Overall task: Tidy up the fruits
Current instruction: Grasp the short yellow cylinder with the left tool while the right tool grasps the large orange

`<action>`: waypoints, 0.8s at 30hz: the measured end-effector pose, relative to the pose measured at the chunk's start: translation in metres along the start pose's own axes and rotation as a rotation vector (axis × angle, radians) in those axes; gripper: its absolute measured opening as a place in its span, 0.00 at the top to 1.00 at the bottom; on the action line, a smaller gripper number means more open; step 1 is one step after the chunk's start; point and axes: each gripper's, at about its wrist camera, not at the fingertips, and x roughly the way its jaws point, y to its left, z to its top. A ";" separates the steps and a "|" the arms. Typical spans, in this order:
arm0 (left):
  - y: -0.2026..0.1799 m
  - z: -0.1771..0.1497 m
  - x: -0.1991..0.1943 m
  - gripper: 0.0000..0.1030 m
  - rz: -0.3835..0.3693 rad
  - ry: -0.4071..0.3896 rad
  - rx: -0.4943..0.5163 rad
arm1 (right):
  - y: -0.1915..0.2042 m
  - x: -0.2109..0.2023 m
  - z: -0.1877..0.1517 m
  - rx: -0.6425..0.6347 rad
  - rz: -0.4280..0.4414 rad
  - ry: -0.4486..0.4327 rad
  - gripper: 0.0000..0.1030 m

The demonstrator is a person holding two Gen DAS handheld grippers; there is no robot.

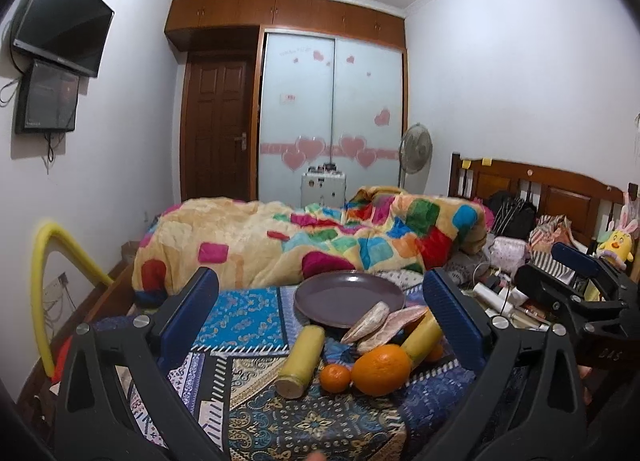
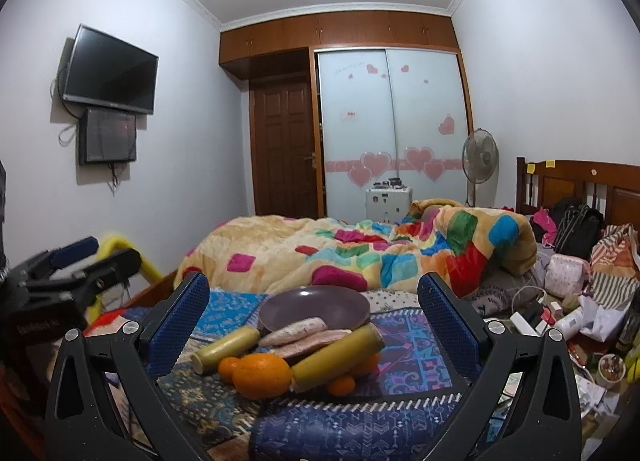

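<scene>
A purple plate (image 1: 340, 295) (image 2: 316, 307) lies empty on the patterned cloth (image 1: 248, 325) on the bed. In front of it lie two yellow sugarcane pieces (image 1: 304, 357) (image 2: 340, 357), two pinkish sweet potatoes (image 1: 384, 327) (image 2: 304, 335), a big orange (image 1: 380, 369) (image 2: 262, 375) and small tangerines (image 1: 335, 378) (image 2: 342, 385). My left gripper (image 1: 320, 313) is open and empty, above the fruit pile. My right gripper (image 2: 312, 309) is open and empty, also facing the pile. The right gripper shows at the right edge of the left wrist view (image 1: 576, 281).
A colourful quilt (image 1: 320, 237) is heaped behind the plate. Bags, bottles and clutter (image 2: 572, 301) fill the bed's right side by the wooden headboard (image 2: 580, 185). A yellow curved tube (image 1: 52, 261) stands at the left. The wall at left carries a TV (image 2: 110, 71).
</scene>
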 end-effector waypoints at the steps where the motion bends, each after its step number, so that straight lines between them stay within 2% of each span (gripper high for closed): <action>1: 0.003 0.000 0.004 0.00 0.003 0.015 -0.002 | -0.002 0.005 -0.003 -0.005 -0.008 0.016 0.00; 8: 0.033 -0.019 0.048 0.00 0.038 0.160 -0.028 | -0.022 0.040 -0.029 -0.017 -0.040 0.168 0.00; 13: 0.042 -0.040 0.077 0.13 0.057 0.259 0.007 | -0.034 0.061 -0.049 -0.011 -0.051 0.270 0.00; 16: 0.042 -0.057 0.091 0.19 0.047 0.323 0.025 | -0.033 0.067 -0.057 0.012 -0.020 0.305 0.00; 18: 0.044 -0.066 0.095 0.27 0.034 0.357 0.024 | -0.026 0.072 -0.060 0.030 0.015 0.319 0.00; 21: 0.047 -0.078 0.098 0.37 0.020 0.399 0.014 | -0.009 0.079 -0.067 0.012 0.076 0.335 0.11; 24: 0.051 -0.086 0.098 0.41 0.004 0.423 0.002 | 0.006 0.081 -0.069 0.003 0.139 0.344 0.15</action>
